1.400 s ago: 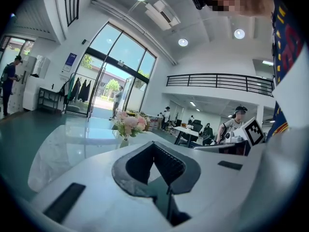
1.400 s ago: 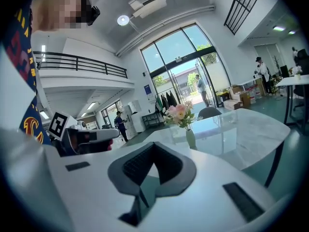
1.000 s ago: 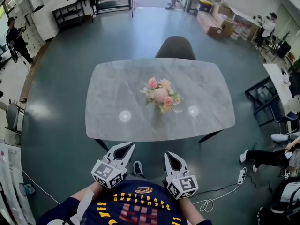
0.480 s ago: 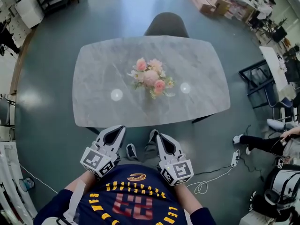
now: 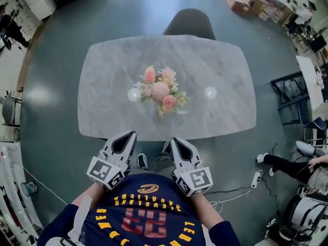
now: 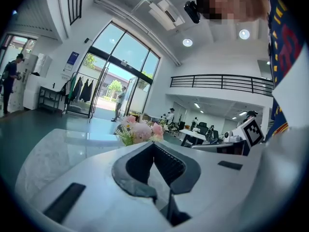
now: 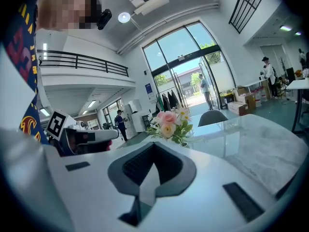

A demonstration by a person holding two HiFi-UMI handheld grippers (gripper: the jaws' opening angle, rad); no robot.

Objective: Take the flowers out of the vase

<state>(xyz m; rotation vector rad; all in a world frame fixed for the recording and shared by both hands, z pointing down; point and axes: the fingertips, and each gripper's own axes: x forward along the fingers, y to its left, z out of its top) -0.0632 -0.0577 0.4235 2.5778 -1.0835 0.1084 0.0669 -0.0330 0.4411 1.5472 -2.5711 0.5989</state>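
A bunch of pink and cream flowers (image 5: 160,91) stands in the middle of a grey marble table (image 5: 107,111); the vase under it is hidden by the blooms. My left gripper (image 5: 126,136) and right gripper (image 5: 172,141) hover side by side at the table's near edge, both shut and empty, well short of the flowers. In the left gripper view the flowers (image 6: 140,130) rise just beyond the closed jaws. The right gripper view shows the flowers (image 7: 170,123) ahead over the tabletop (image 7: 256,144).
A dark chair (image 5: 188,23) is pushed in at the table's far side. A black chair frame (image 5: 289,97) stands to the right. A power strip and cable (image 5: 253,180) lie on the floor near a seated person's legs (image 5: 287,163).
The table and flowers have come closer to me and the view has shifted; both grippers, still shut, now reach the table's near edge.
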